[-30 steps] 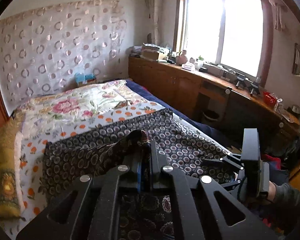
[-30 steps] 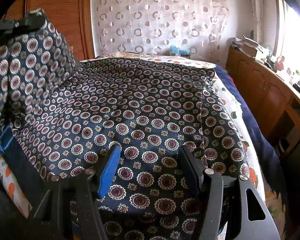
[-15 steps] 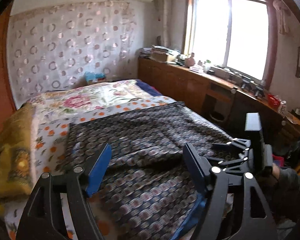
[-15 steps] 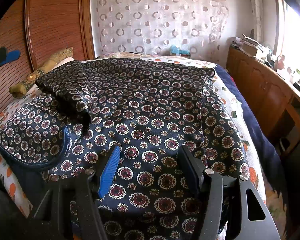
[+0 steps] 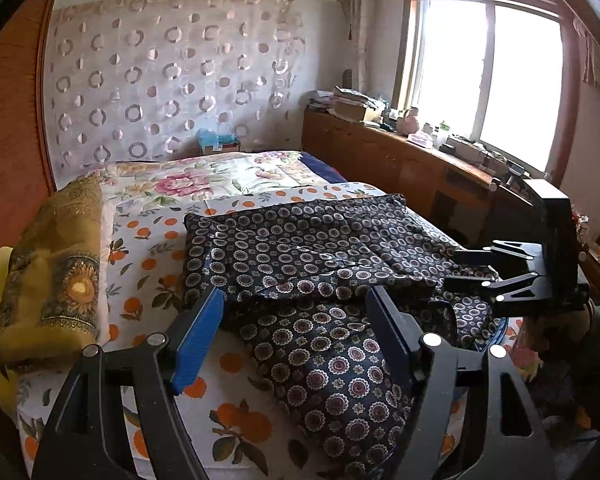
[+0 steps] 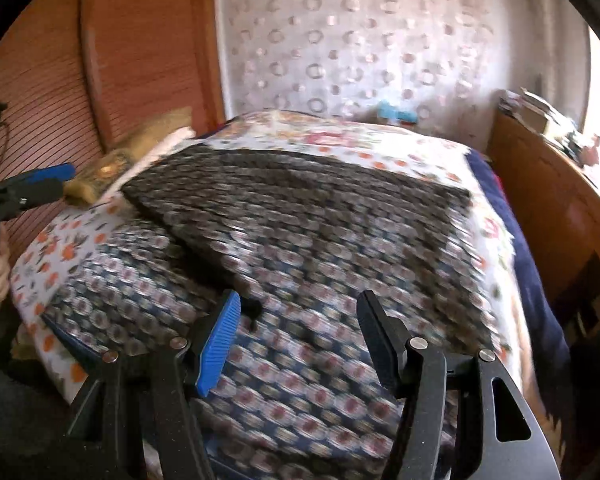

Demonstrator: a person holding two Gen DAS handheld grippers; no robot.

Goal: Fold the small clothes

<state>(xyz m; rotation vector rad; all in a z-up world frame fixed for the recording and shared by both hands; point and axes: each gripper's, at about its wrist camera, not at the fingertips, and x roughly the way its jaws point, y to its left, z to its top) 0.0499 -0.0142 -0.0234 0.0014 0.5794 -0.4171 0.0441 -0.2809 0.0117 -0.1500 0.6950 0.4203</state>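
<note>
A dark navy garment with a round medallion print [image 5: 320,256] lies on the bed, its near part folded over the rest. It also shows, blurred, in the right wrist view [image 6: 300,232]. My left gripper [image 5: 296,316] is open and empty, just above the garment's near left edge. My right gripper [image 6: 298,320] is open and empty, above the garment's near edge; it also shows at the right of the left wrist view [image 5: 460,268]. The left gripper shows at the far left of the right wrist view [image 6: 50,182].
The bed has an orange-print sheet [image 5: 148,248] and a floral quilt [image 5: 204,178] behind. A yellow-brown pillow [image 5: 56,264] lies at the left. A wooden headboard [image 6: 60,92] stands at the left, a long wooden cabinet [image 5: 400,160] under the window at the right.
My left gripper opened, let go of the garment fold and drew back to the left. The fold now lies on the garment. My right gripper, open throughout, is moving; its view is blurred.
</note>
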